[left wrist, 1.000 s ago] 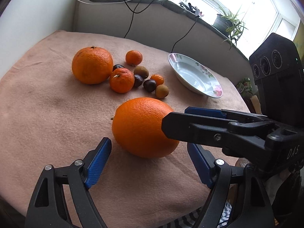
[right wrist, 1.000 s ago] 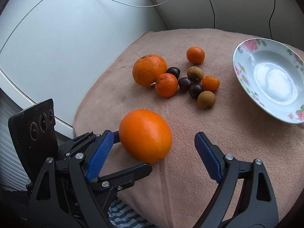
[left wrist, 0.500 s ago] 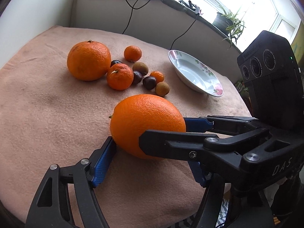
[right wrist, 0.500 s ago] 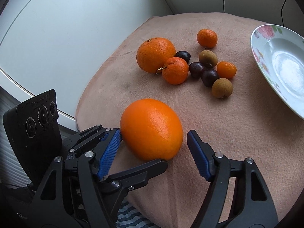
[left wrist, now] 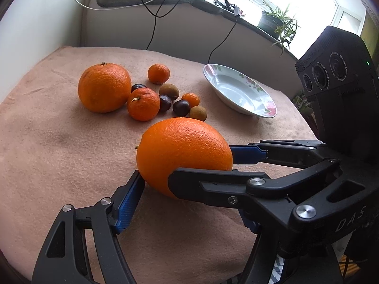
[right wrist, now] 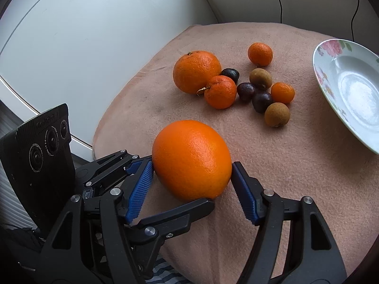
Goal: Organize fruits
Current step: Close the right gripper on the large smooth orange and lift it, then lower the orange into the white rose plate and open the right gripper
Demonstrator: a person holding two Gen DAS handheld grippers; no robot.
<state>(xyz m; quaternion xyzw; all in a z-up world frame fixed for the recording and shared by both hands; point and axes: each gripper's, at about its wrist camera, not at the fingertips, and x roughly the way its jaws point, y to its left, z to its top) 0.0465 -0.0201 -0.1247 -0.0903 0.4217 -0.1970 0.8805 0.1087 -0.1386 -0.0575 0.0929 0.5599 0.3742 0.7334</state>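
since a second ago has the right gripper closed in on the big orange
Yes. In the right wrist view the right gripper has narrowed: its blue pads, earlier well clear of the big orange, now touch both its sides on the blanket.

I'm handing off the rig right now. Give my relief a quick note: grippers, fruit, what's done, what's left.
Right gripper: both pads against the near orange, which is on the cloth.
Left gripper: comes at the same orange from the other side, its left pad touching; its right pad is hidden, so the grip is unclear.
Other fruit: big orange, three mandarins, dark and brown small fruit clustered mid-cloth.
Plate: no fruit in it.
Done: nothing sorted yet.
Left: probably move the orange to the plate with one gripper, then the rest.
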